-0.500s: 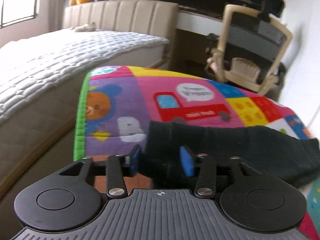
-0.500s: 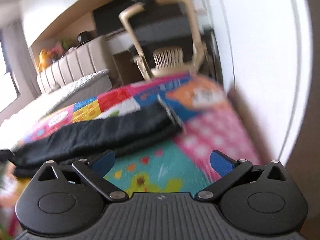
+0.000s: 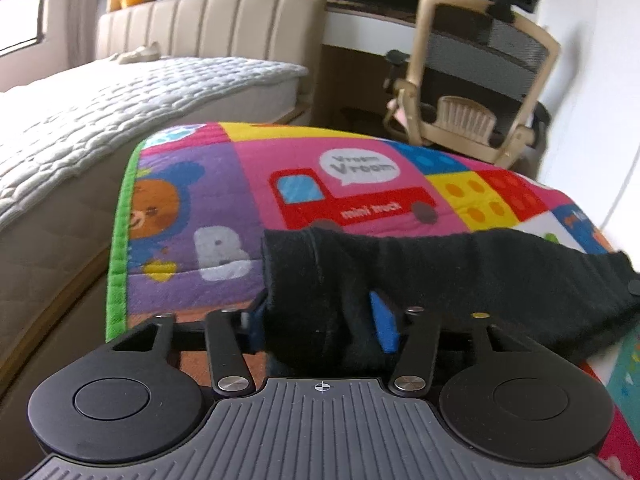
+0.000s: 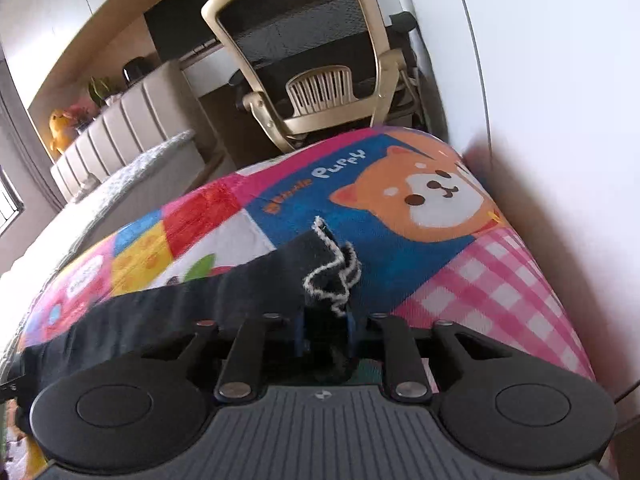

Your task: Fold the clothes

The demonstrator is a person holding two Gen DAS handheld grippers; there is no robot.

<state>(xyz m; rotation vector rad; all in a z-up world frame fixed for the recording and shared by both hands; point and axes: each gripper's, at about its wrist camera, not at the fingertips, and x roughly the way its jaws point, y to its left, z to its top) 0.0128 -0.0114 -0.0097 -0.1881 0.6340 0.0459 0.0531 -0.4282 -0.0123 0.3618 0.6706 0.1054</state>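
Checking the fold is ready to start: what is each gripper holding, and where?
Both grip the black garment: left gripper on its bunched left end, right gripper on its right end, by the white-stitched edge.

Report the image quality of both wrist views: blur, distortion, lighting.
Left wrist view: fisheye bends the bed edge; the office chair is slightly smeared, the play mat print sharp. Right wrist view: strongly curved, bright white wall, black garment dark, little detail.

garment (image 3: 460, 272) on mat (image 3: 256, 184) | bed (image 3: 120, 100) left (chair (image 3: 476, 80) behind)
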